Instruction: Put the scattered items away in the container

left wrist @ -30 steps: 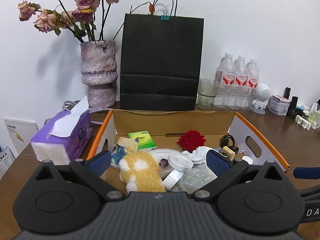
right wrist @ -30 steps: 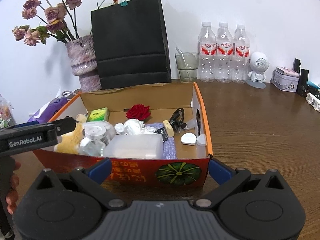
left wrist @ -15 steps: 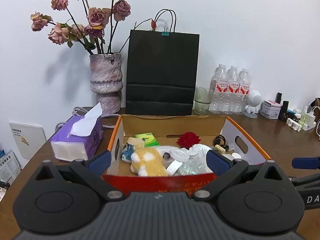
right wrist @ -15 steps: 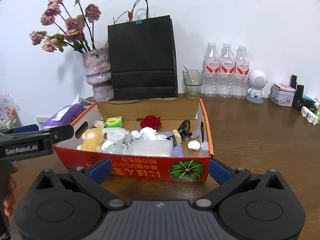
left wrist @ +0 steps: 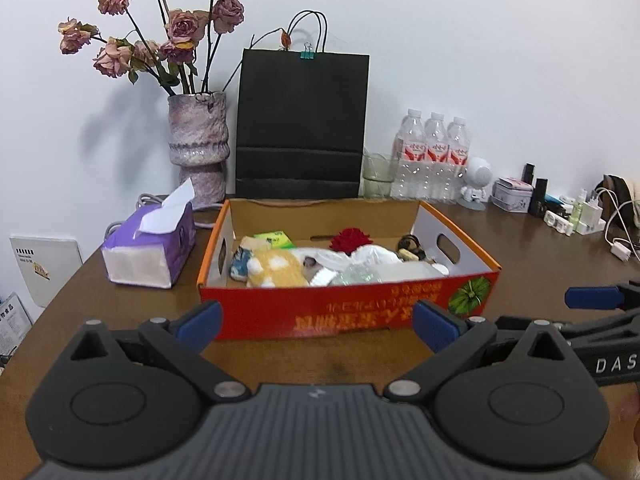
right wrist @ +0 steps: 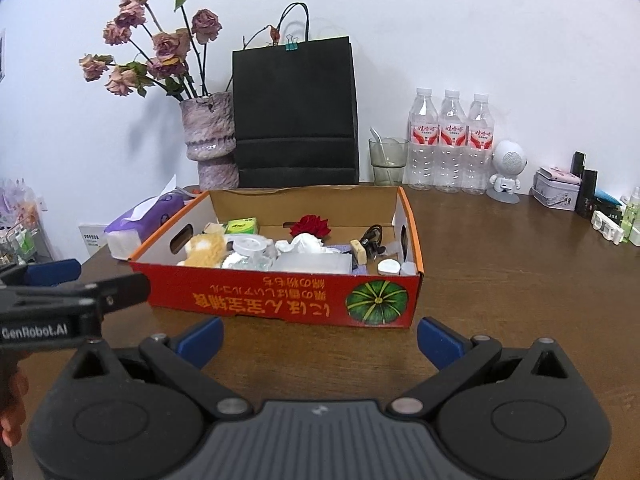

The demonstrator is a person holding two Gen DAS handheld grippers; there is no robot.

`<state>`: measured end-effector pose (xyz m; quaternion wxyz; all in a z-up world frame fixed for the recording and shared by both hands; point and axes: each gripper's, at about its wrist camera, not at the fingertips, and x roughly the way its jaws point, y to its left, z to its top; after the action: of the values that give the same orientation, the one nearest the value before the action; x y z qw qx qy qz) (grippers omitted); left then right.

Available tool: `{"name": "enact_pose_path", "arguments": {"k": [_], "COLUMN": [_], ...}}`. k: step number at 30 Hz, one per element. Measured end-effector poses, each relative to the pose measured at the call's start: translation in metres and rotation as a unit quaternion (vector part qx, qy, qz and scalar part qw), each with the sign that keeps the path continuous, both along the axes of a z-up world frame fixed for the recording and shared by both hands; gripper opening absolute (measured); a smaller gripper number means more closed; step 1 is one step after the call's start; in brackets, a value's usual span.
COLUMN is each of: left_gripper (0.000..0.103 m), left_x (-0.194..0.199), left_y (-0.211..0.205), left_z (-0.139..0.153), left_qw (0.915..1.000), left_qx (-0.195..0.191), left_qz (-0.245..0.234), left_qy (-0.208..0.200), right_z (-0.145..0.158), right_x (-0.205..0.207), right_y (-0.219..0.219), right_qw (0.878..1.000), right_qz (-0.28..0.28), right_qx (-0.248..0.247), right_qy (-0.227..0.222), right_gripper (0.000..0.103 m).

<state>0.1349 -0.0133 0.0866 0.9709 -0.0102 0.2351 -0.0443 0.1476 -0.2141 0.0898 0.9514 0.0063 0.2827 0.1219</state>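
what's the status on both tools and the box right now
Left tool open, empty. Right tool open, empty. Cardboard box on the table, full of items, both tools short of it. Nothing in the way.

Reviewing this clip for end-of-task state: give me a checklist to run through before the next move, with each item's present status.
1. Left gripper empty, jaws apart: ok.
2. Right gripper empty, jaws apart: ok.
3. Both grippers clear of the cardboard box, on its near side: ok.
4. Small items such as the plush toy, red rose and green packet lie inside the box: ok.
5. Bare tabletop in front of and to the right of the box shows no loose item: ok.
6. Tissue pack beside the box, outside it; whether it counts as scattered: cannot tell.
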Motion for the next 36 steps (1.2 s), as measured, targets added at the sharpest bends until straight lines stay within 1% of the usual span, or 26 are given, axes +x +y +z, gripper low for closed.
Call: {"name": "enact_pose_path", "arguments": {"k": [5,12,18,36], "left_gripper": [0.103,0.103,0.103,0.103], "left_x": [-0.013,-0.02,-0.023,-0.024], "left_y": [-0.002,-0.003,-0.003,-0.003], "left_z": [-0.006,-0.013,-0.016,-0.016], "left_qw": [1.0,0.9999,0.9998,0.9998], "left_qx": [0.002,0.005,0.006,0.007], "left_qz": [-0.003,0.001,0.002,0.001], "left_qy": [0.003,0.014,0.019,0.018], "right_z": [-0.002,-0.004,-0.006,-0.006], "right_x": [-0.013,-0.023,-0.026,-0.026], "right_y": [-0.001,-0.003,-0.002,0.0], "right_qw": [1.0,1.0,1.0,1.0], "right_qz": [-0.002,0.002,0.006,0.013], "right_qx": [-0.005,-0.003,-0.005,-0.009], "right_qy": [-0.008,-0.011,-0.011,-0.011], "right_gripper": [0.103,0.103,0.103,0.103]}}
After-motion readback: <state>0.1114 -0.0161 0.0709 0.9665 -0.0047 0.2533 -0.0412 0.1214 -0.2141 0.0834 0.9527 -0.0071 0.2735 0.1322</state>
